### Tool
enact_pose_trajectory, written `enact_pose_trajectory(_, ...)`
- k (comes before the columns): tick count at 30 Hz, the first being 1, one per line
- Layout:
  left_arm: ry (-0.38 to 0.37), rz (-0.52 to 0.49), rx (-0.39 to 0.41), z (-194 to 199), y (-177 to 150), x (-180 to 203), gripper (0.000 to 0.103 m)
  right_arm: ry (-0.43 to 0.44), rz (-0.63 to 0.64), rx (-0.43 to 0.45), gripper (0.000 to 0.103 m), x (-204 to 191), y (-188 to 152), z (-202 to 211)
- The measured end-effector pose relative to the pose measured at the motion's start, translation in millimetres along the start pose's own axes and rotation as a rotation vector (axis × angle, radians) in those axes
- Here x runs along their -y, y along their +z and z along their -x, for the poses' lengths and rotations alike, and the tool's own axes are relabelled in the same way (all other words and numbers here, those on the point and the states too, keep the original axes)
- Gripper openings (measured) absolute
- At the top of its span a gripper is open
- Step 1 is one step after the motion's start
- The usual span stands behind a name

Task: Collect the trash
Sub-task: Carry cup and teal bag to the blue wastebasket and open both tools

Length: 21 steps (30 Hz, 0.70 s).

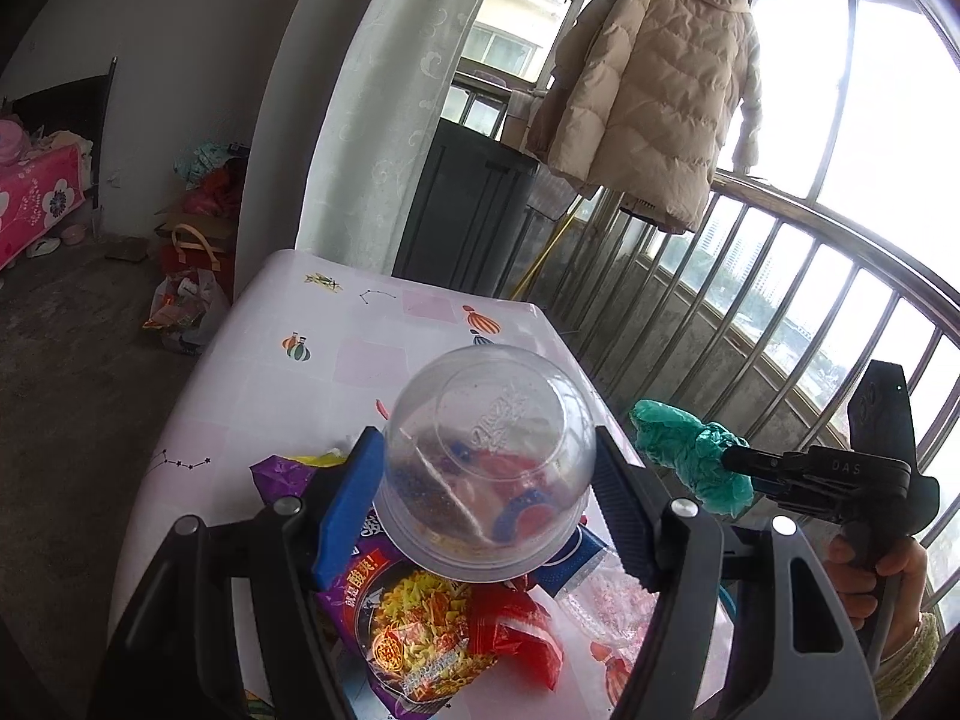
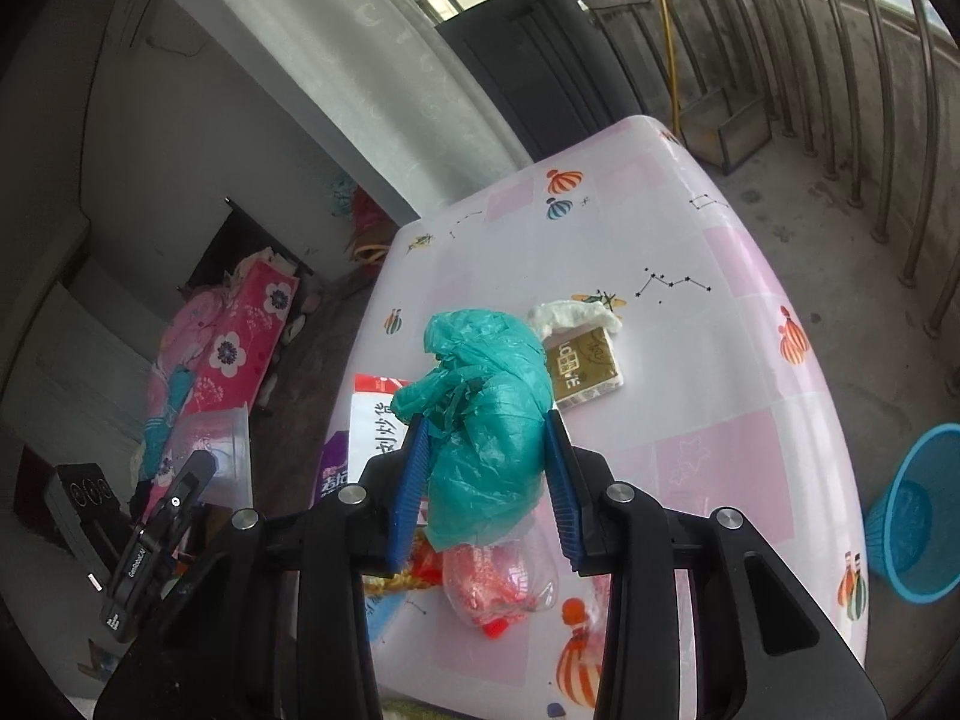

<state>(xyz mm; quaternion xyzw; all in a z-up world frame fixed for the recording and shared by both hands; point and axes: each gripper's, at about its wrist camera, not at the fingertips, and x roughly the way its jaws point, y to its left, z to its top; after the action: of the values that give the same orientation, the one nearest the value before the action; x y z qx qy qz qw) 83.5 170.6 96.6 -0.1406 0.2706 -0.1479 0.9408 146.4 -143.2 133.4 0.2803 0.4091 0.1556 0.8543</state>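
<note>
My left gripper [image 1: 489, 474] is shut on a clear plastic cup [image 1: 489, 456], held upside down above the table; the cup also shows in the right wrist view [image 2: 222, 456]. My right gripper [image 2: 486, 450] is shut on a crumpled green plastic bag [image 2: 486, 414], also seen in the left wrist view [image 1: 690, 456], raised over the table. Below lie a purple noodle wrapper [image 1: 420, 636], a red wrapper [image 1: 522, 630], a crushed clear bottle [image 2: 498, 582], a white-red packet [image 2: 375, 414], a gold box [image 2: 585, 366] and a white tissue [image 2: 570, 315].
The table [image 2: 720, 420] has a pink patterned cloth. A blue waste basket [image 2: 918, 516] stands on the floor to its right. A metal railing [image 1: 780, 300] runs along the balcony. A bag of rubbish [image 1: 186, 306] and a dark cabinet [image 1: 468, 204] stand beyond the table.
</note>
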Motion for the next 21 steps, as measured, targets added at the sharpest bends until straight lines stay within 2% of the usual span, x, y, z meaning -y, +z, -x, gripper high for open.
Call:
enact_pose_trajectory(4,-0.032,-0.002,0.015,5.9,-5.9,8.4,0.067,0.005,-0.010,0.011,0.035,-2.0,-5.9,13.3)
enact_pose_trajectory(10,-0.090,-0.044,-0.006,4.2,-15.5,32.1,0.067,0.001,-0.055,0.053,0.035,7.6,-18.4,32.7)
enact_pose_trajectory(15,-0.158,-0.084,-0.031,-6.8,-21.0,61.7,0.067,-0.036,-0.102,0.081,0.035,27.6,-30.3,50.8)
enact_pose_trajectory(21,-0.269,-0.131,-0.099,-30.7,-27.7,112.4,0.067,-0.078,-0.214,0.137,0.035,70.6,-40.9,78.4)
